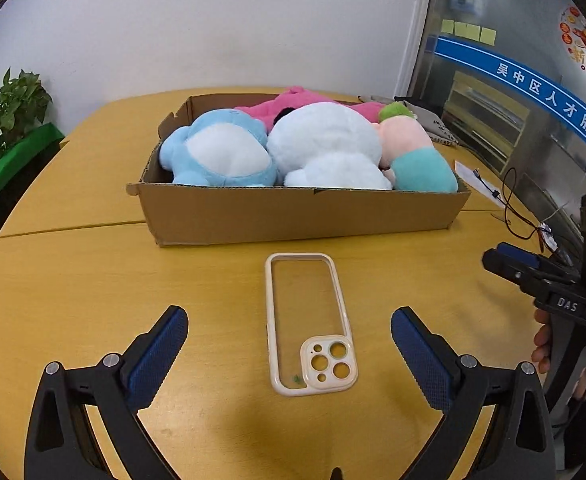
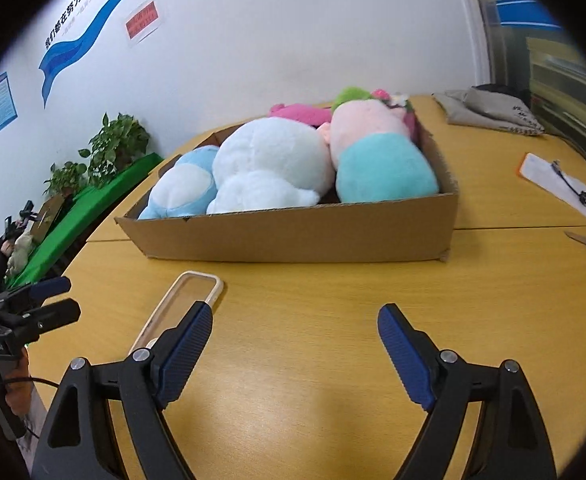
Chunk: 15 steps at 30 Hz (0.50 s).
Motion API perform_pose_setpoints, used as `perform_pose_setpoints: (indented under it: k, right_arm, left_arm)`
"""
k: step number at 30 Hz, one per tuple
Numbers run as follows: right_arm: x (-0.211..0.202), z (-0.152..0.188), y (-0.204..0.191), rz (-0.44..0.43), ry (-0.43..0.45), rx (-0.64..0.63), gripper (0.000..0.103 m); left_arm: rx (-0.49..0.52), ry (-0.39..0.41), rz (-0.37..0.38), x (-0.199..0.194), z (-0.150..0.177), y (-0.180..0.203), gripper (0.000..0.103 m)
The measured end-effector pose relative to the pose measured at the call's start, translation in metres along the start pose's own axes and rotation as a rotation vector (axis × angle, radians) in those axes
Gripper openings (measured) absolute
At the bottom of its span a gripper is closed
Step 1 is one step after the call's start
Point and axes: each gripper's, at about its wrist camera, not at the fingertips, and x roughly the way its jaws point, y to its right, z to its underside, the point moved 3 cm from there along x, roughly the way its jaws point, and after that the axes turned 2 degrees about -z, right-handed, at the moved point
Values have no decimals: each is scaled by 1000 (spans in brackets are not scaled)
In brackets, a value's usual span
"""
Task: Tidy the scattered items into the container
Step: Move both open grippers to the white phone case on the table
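My left gripper [image 1: 289, 344] stands wide open over the yellow table [image 1: 93, 280], nothing pressed between its blue pads; the clear phone case [image 1: 311, 324] with a cream rim lies flat on the table between the jaws, camera cut-out toward me, touching neither pad. At twelve o'clock beyond it sits the cardboard box [image 1: 301, 212], packed with plush toys: a light blue one [image 1: 221, 152] at the left, a white one [image 1: 329, 144] in the middle, a pink-and-teal doll [image 1: 417, 152] at the right, and a hot-pink one [image 1: 289, 104] behind. At three o'clock my right gripper [image 1: 509, 260] shows from the side, its black body marked "DAS". In its own view the right gripper [image 2: 295, 346] is open and empty, the case at its ten o'clock, partly hidden behind its left finger. At one o'clock a blue band on the glass reads "吴中区人才服务". The red wall notice [image 2: 142, 21] is too blurred to read.
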Motion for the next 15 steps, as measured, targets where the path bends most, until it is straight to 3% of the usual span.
perform_pose_setpoints:
  k: [2, 4, 8, 12, 15]
  right_arm:
    - [-7, 3, -2, 7, 10, -14, 86]
    - [-13, 7, -3, 22, 24, -26, 102]
    - [-22, 15, -10, 44, 61, -48, 103]
    - [-26, 26, -17, 49, 42, -53, 103]
    - [-26, 40, -29, 39, 12, -101, 103]
  left_arm:
    - [-10, 30, -9, 0, -3, 1, 103]
    - [-4, 62, -33, -1, -5, 1, 103]
    - [8, 103, -96, -8, -3, -2, 103]
    - [3, 136, -94, -23, 9, -8, 103]
    - [-26, 117, -88, -22, 21, -19, 103]
